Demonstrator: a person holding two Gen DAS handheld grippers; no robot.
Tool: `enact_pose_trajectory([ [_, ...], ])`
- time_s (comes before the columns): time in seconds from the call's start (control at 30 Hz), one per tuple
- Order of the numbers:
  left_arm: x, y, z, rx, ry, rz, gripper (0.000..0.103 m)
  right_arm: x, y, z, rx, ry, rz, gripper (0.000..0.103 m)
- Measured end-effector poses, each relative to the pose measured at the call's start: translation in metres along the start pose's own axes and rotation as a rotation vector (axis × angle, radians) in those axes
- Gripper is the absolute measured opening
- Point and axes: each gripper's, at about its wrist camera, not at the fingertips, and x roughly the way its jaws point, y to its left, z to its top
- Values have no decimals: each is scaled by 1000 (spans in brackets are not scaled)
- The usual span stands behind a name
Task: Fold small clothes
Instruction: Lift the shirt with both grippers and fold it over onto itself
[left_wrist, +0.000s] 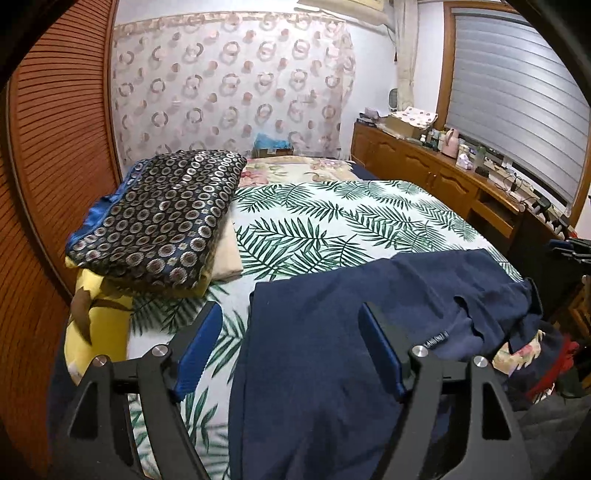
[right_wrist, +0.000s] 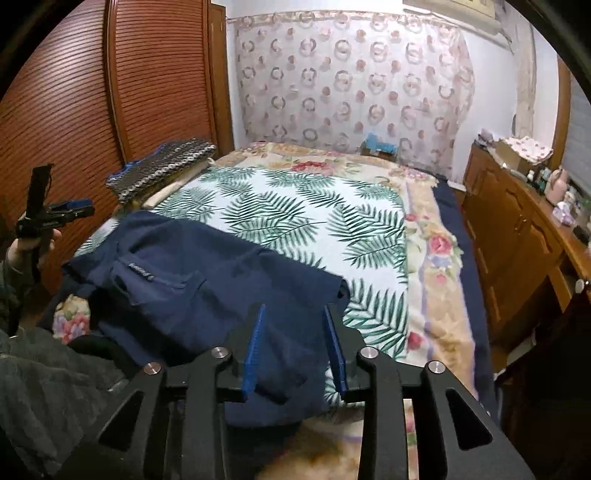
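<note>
I am working over the navy garment (left_wrist: 332, 354), which is lying spread on the palm-leaf sheet (left_wrist: 332, 229) at the near edge of the bed, one end trailing off the side toward the floor; it is lying flat rather than bunched, which I judge suits a first fold. I am holding my left gripper (left_wrist: 290, 345) above the garment's left border, its blue pads (left_wrist: 201, 345) spread wide and pinching nothing, one over bare sheet and one over cloth, so that the edge is passing between them. I am holding my right gripper (right_wrist: 295, 347) over the opposite end, jaws likewise parted and empty, the cloth lying beneath and between the fingers. The patterned folded pile (left_wrist: 162, 218) is sitting at the far left, beside the louvred door (left_wrist: 55, 184), well apart from my working area, which I take to be where finished pieces are being stacked
</note>
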Motion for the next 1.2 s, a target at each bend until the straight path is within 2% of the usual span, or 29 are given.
enact_pose_trajectory([
  [0.17, 29, 0, 4, 13, 29, 7, 77, 23, -4, 0, 15, -3, 5, 57],
  [0.3, 52, 8, 4, 9, 70, 29, 77, 58, -11, 2, 41, 15, -6, 59],
  [0.5, 77, 27, 9, -25, 122, 33, 77, 119, -31, 3, 118, 88, 6, 59],
  [0.7, 100, 29, 6, -31, 183, 27, 77, 156, -42, 7, 156, 141, 1, 59],
  [0.8, 109, 30, 3, -48, 213, 6, 70, 159, -44, 10, 163, 135, -3, 59],
  [0.9, 112, 29, 1, -42, 218, 0, 68, 160, -45, 11, 161, 135, -7, 59],
  [1.0, 116, 27, 0, -46, 224, -21, 58, 165, -39, 10, 139, 136, -1, 59],
  [1.03, 116, 27, 1, -43, 221, -21, 52, 165, -36, 11, 131, 136, 9, 59],
  [1.07, 116, 25, 0, -37, 220, -27, 49, 166, -33, 11, 121, 137, 10, 53],
  [1.1, 116, 24, 0, -28, 221, -35, 38, 166, -31, 10, 110, 136, 4, 38],
  [1.13, 116, 21, 0, -20, 220, -47, 27, 166, -27, 10, 91, 134, 0, 33],
  [1.17, 114, 17, -1, -6, 215, -49, 22, 165, -25, 10, 82, 132, -1, 18],
  [1.2, 112, 14, -2, 7, 206, -49, 15, 164, -24, 9, 82, 133, 21, 13],
])
